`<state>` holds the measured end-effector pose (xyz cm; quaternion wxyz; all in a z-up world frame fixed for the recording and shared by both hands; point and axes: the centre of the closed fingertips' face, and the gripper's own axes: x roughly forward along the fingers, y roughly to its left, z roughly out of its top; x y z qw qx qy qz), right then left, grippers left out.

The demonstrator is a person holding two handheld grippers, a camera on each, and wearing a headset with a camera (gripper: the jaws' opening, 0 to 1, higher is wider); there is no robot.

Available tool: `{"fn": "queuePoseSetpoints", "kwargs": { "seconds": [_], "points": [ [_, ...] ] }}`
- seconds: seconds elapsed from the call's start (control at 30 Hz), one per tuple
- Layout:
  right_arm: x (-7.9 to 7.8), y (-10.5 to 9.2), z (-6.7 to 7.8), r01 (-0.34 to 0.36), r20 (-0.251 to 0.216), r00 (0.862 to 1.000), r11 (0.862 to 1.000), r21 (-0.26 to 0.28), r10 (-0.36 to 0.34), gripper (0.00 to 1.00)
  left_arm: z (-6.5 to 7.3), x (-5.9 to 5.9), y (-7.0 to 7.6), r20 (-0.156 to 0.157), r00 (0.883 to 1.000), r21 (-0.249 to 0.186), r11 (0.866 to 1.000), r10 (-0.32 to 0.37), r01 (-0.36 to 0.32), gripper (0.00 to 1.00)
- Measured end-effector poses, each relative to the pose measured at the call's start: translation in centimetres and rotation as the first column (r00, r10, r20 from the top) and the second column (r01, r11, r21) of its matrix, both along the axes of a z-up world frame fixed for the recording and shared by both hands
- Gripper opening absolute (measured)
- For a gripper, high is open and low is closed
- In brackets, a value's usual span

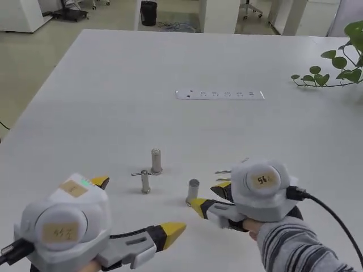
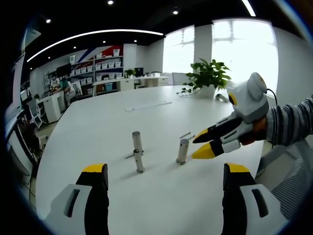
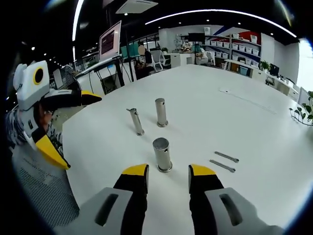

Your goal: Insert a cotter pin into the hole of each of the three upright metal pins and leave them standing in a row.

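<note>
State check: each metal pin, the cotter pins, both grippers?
left gripper: open, empty
right gripper: open, empty
near metal pin: upright, no cotter pin in it
left metal pin: upright, cotter pin through it
far metal pin: upright, no cotter pin in it
loose cotter pins: two, lying flat on the table, not inserted

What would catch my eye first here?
Three short metal posts stand upright on a white table, one with a thin wire pin through it. Two yellow-tipped hand tools point at them from the near side: the left tool wide open, the right tool close beside the nearest post.
</note>
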<state>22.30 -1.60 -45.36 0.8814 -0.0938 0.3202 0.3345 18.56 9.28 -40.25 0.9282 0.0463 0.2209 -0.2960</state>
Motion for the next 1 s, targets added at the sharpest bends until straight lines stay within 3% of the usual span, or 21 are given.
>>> {"fn": "queuePoseSetpoints", "kwargs": {
  "seconds": [0.07, 0.2, 0.47, 0.63, 0.7, 0.87, 1.0],
  "points": [
    [0.2, -0.6, 0.2, -0.019, -0.009, 1.0, 1.0, -0.006, 0.019, 0.28, 0.0, -0.1, 0.0, -0.003, 1.0, 0.003, 1.0, -0.001, 0.001, 0.97],
    [0.4, -1.7, -0.1, -0.121, -0.029, 0.992, 0.99, -0.077, 0.119, 0.26, -0.1, -0.3, 0.1, -0.002, 1.0, 0.006, 1.0, -0.001, 0.001, 0.97],
    [2.2, -3.7, -0.4, -0.184, -0.078, 0.981, 0.975, -0.125, 0.175, 0.24, 0.0, -0.2, 0.1, 0.002, 1.0, 0.001, 1.0, 0.001, -0.001, 0.97],
    [3.5, -5.1, -1.4, -0.226, -0.132, 0.97, 0.957, -0.183, 0.204, 0.23, -0.2, -0.1, 0.4, -0.006, 1.0, 0.008, 1.0, 0.012, -0.012, 0.96],
    [3.8, -5.6, -1.7, -0.254, -0.143, 0.963, 0.944, -0.213, 0.227, 0.23, -0.3, 0.0, 0.5, -0.008, 1.0, 0.008, 1.0, 0.017, -0.017, 0.96],
    [4.8, -6.4, -2.3, -0.27, -0.183, 0.956, 0.931, -0.244, 0.23, 0.21, -0.5, 0.0, 0.6, -0.015, 1.0, 0.008, 1.0, 0.021, -0.021, 0.95],
    [5.6, -6.9, -2.7, -0.298, -0.206, 0.947, 0.912, -0.281, 0.246, 0.2, -0.7, 0.1, 0.6, -0.021, 1.0, 0.011, 1.0, 0.02, -0.02, 0.95]
  ]
}}
